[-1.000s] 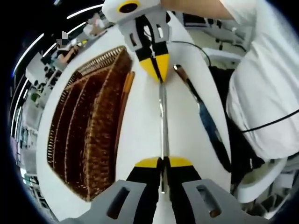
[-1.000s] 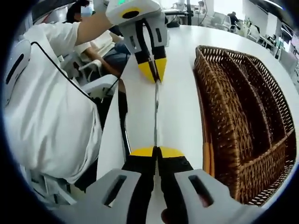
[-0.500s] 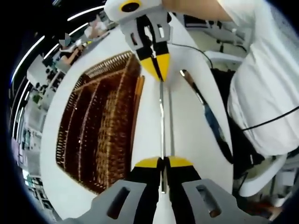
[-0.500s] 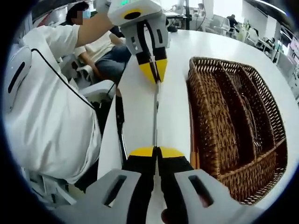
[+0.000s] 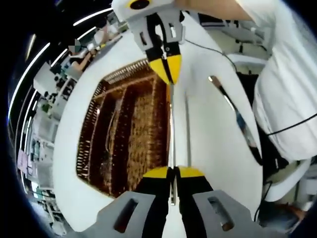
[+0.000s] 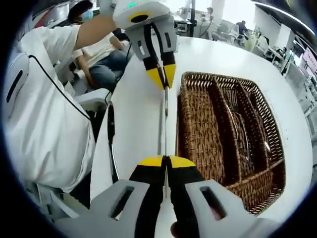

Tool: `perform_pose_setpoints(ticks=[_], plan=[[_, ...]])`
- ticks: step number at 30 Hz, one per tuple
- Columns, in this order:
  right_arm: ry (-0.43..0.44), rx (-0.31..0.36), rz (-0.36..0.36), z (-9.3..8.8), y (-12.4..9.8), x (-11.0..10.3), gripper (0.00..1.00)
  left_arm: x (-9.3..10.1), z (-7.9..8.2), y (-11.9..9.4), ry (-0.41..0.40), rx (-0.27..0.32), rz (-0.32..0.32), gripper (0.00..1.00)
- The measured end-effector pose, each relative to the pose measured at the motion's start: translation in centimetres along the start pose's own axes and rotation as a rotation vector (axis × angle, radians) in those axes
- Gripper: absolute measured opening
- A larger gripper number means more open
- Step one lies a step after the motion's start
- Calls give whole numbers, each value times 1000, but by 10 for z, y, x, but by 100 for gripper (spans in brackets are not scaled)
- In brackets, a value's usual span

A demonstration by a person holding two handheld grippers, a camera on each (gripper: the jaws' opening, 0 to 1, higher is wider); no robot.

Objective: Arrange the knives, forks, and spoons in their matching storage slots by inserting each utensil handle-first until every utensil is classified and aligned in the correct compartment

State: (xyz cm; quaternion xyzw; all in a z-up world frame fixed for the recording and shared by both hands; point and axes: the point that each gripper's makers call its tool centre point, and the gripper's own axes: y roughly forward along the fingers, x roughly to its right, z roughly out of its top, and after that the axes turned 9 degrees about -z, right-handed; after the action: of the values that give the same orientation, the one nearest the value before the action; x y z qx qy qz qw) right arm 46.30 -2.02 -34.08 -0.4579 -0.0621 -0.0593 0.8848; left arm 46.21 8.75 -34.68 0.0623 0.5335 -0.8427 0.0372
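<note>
A slim metal utensil (image 5: pixel 171 124) hangs level above the white table, held at both ends. My left gripper (image 5: pixel 172 171) is shut on its near end in the left gripper view, and my right gripper (image 5: pixel 167 69) is shut on its far end. In the right gripper view the same utensil (image 6: pixel 164 116) runs from my right gripper (image 6: pixel 166 161) up to my left gripper (image 6: pixel 164 77). It lies along the near long edge of the brown wicker basket (image 5: pixel 92 124) (image 6: pixel 250 191), whose slots run the same way. Several metal utensils (image 6: pixel 237 124) lie in the basket's farther slots.
A dark-handled knife (image 5: pixel 233 111) (image 6: pixel 110 139) lies on the table near its edge, on the side away from the basket. A person in a white shirt (image 6: pixel 49 109) with a black cable stands at that edge. Beyond the table are chairs and other people.
Both grippers have carried the utensil sideways toward the basket; it now hangs along the basket's near edge. The dark-handled knife lies farther off. Both jaws stayed shut.
</note>
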Motion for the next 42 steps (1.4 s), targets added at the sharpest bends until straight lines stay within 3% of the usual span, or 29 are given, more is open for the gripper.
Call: perform_pose_setpoints(ticks=[7,16,38,42], plan=[[-10,-13,-50,0,4,24,1,-26,-3,2,7,-11,45,3],[-18,-12,-74,-2,13,41,1,-45,-11,9,-15,5,59,3],[-70,-59,-145,-20,47,64,1,-71,-27,37,-24,-27,131,4],[-78,-61,-184,-23,54,73,1,-79,-32,42,-15,-38,169,4]])
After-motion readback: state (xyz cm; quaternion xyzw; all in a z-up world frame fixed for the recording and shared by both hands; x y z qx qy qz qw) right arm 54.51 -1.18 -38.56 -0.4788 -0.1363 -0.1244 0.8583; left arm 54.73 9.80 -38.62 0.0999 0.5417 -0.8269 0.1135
